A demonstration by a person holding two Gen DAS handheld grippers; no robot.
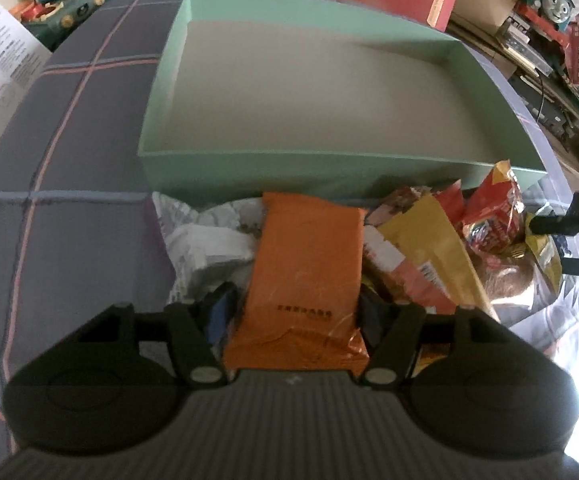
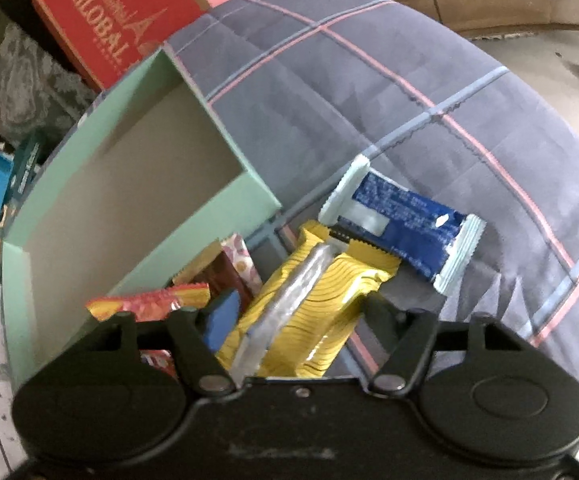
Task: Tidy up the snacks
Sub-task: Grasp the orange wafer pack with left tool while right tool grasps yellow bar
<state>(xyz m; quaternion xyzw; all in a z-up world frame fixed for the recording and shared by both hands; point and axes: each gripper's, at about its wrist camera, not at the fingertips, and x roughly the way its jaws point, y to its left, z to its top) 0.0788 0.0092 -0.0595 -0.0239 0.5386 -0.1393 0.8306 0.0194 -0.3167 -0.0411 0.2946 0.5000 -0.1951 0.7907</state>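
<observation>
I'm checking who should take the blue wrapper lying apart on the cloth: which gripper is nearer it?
Right. The right gripper straddles the yellow packet just beside the blue wrapper; the left gripper straddles the orange packet, farther off.

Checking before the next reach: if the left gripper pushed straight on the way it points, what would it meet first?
The orange snack packet, already lying between the left gripper's jaws. Past it stands the near wall of the green box, though depth there is hard to judge.
</observation>
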